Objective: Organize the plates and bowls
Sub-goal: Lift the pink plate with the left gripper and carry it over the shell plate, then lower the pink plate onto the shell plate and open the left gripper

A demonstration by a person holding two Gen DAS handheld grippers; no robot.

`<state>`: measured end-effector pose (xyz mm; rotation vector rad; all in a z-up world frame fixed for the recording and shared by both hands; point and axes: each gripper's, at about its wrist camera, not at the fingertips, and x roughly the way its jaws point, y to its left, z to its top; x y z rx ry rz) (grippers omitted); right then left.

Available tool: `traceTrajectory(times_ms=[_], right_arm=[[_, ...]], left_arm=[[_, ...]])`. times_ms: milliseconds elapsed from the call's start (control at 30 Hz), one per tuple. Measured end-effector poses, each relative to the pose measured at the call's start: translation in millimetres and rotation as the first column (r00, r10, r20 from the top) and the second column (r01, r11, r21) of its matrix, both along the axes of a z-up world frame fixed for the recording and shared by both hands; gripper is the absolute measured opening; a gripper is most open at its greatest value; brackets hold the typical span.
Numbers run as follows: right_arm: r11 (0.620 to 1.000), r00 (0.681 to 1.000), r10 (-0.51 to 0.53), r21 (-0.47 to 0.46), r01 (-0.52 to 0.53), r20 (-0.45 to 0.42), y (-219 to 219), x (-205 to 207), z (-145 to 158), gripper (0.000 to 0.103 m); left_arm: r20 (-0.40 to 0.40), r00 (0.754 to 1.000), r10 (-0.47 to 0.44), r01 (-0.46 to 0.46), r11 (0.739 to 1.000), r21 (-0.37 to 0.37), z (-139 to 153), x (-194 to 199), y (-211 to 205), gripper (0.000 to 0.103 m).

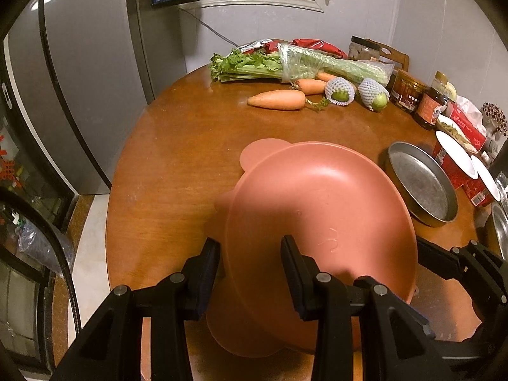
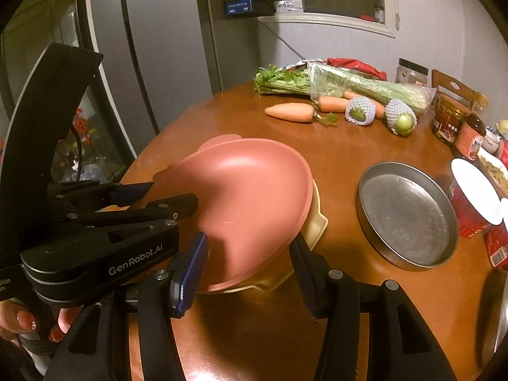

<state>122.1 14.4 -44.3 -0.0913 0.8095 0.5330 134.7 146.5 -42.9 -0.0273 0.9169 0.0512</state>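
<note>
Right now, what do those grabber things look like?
Each hand-held gripper is black plastic with silver bolts and two fingers lined with ribbed blue pads. The left hand-held gripper says GenRobot.AI in white. The hand gripping it has red nails.
</note>
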Motion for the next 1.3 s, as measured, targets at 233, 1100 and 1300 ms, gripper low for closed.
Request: traceTrajectory(times_ms=[233,1100,1300], right_arm=[[1.0,1.0,-0.002,0.0,0.002,-0.002,0,2,-2,0.055],[1.0,1.0,-0.009,-0.007,0.009,-0.002,-1,0,1,0.057],[1.0,1.0,-0.018,-0.001,0.018,0.003,-4,-1,3,0.061]], left_arm=[[0.007,1.0,0.004,-0.004,1.0,-0.001,0,-1,0,0.04],[0.048,0.999,0.002,-0.002,1.0,0.008,13,-8,-5,0.046],[0.057,0.998,0.004,-0.005,1.0,0.009,17,-12,-6,0.048]])
